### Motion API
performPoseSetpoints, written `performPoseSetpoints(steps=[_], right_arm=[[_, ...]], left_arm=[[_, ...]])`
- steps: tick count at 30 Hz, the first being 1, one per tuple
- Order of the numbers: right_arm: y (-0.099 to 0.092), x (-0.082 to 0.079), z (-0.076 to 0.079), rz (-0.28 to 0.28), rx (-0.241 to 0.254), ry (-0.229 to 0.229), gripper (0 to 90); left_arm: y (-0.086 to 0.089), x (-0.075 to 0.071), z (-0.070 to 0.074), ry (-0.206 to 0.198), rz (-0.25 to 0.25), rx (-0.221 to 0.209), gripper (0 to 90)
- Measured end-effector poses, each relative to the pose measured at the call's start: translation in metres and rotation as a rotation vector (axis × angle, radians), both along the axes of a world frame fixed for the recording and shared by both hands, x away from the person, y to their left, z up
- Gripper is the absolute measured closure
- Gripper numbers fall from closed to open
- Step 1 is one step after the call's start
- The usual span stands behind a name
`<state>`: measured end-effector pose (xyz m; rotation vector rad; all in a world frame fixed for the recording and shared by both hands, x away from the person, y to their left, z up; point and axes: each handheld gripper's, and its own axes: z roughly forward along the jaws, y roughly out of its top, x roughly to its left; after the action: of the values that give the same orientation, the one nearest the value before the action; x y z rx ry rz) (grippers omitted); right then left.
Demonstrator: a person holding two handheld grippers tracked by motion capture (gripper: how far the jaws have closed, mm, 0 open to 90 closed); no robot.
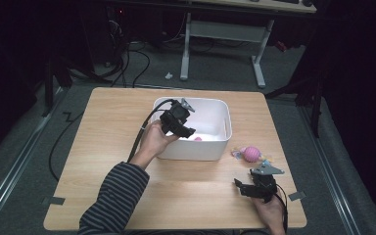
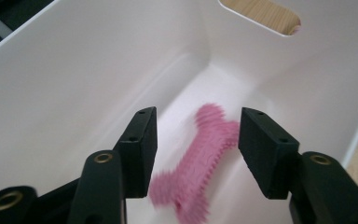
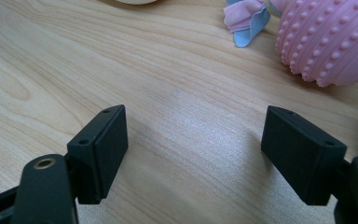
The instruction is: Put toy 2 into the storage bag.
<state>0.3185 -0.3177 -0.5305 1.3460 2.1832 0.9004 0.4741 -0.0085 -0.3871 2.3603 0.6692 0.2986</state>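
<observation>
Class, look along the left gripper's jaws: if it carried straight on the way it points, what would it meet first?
Most likely the pink bone-shaped toy, blurred, inside the white bin. The left gripper has open jaws framing it; depth is unclear, and the bin's floor lies just behind.

Both grippers' jaws apart, empty.

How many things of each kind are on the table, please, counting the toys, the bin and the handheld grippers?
Pink toys: 2, a bone inside the bin and a studded ball on the table
White bin: 1
Grippers: 2, left gripper, right gripper
Total: 5
</observation>
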Motion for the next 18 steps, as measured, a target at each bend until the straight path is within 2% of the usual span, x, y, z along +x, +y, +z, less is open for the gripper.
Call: performPoseSetpoints(steps=[7,18], right_arm=[[0.000,0.000,0.000,0.000,0.000,0.000,22.9],[0.000,0.000,0.000,0.000,0.000,0.000,22.9]], left_arm=[[0.017,-0.008,0.012,-0.036,0.028,-0.055,40.7],[0.057,-0.027,0.026,-0.074,0.073,-0.153,37.4]])
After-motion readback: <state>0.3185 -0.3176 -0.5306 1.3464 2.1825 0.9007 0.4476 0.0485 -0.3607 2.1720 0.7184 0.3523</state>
